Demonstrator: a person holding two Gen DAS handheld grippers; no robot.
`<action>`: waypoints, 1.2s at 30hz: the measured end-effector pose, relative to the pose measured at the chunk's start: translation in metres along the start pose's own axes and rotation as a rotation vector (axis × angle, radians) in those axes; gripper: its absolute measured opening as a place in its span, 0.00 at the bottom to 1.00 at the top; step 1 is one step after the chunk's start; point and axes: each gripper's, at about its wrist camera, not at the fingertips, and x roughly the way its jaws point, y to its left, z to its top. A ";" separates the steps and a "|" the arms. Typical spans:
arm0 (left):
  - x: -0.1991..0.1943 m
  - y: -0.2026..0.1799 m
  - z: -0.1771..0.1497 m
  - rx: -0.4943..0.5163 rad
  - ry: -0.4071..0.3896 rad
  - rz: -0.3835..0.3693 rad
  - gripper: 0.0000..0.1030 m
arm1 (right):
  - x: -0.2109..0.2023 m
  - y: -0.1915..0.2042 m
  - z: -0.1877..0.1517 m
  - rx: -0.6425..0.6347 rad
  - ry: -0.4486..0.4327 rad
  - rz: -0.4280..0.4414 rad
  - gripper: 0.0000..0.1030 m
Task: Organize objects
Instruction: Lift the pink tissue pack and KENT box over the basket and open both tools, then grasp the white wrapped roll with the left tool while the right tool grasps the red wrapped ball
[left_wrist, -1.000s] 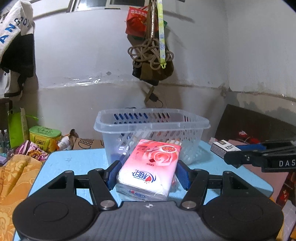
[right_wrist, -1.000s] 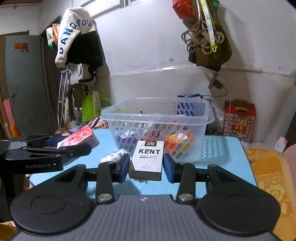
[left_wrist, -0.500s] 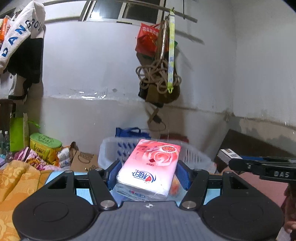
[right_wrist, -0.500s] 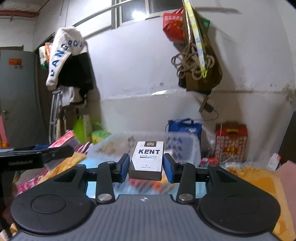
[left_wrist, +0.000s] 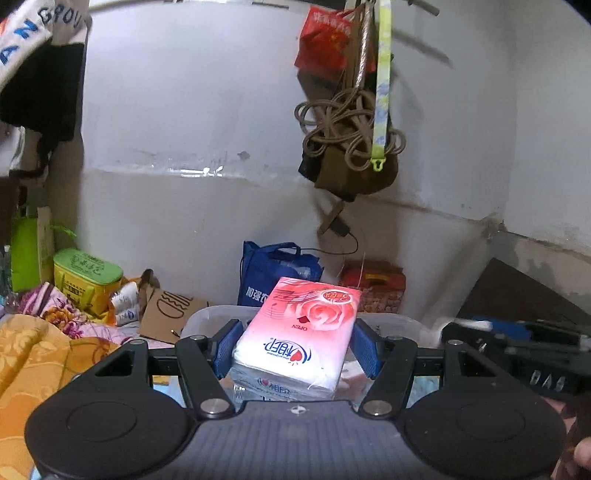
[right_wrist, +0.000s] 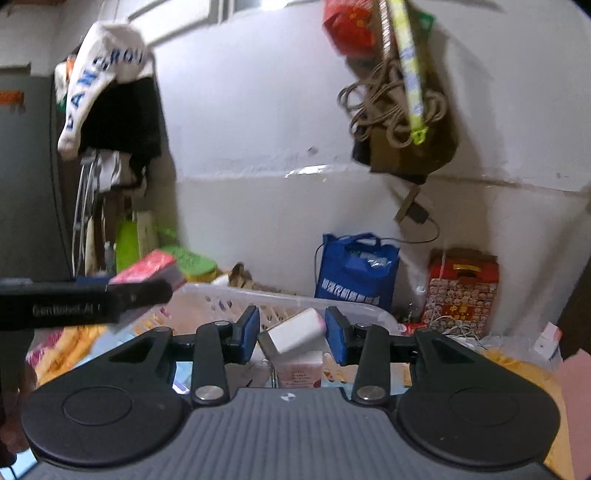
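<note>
My left gripper (left_wrist: 297, 345) is shut on a pink and white tissue pack (left_wrist: 301, 336) and holds it above the clear plastic basket (left_wrist: 207, 319). My right gripper (right_wrist: 291, 334) stands with its jaws spread over the basket (right_wrist: 229, 299). The white cigarette box (right_wrist: 295, 330) lies tilted between the fingers, touching neither pad, and is blurred. The left gripper with the tissue pack (right_wrist: 151, 266) shows at the left of the right wrist view. The right gripper (left_wrist: 517, 347) shows at the right of the left wrist view.
A blue bag (right_wrist: 354, 269) and a red box (right_wrist: 461, 288) stand against the white wall behind the basket. A green and yellow tub (left_wrist: 85, 277), cardboard (left_wrist: 166, 314) and an orange cloth (left_wrist: 33, 354) lie to the left. Rope and bags (left_wrist: 351, 136) hang from above.
Both grippers have moved forward over the basket. The right gripper has opened and the cigarette box has tipped out of its grip. The left gripper still holds the tissue pack.
</note>
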 end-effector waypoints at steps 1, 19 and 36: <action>0.005 0.002 0.000 -0.009 -0.006 0.010 0.65 | 0.006 -0.001 -0.001 -0.008 -0.004 0.020 0.49; -0.047 0.020 -0.096 0.066 0.118 0.017 1.00 | -0.045 0.049 -0.114 0.126 0.165 0.072 1.00; -0.003 0.028 -0.141 0.070 0.306 0.068 0.84 | -0.025 0.037 -0.135 0.145 0.275 0.044 1.00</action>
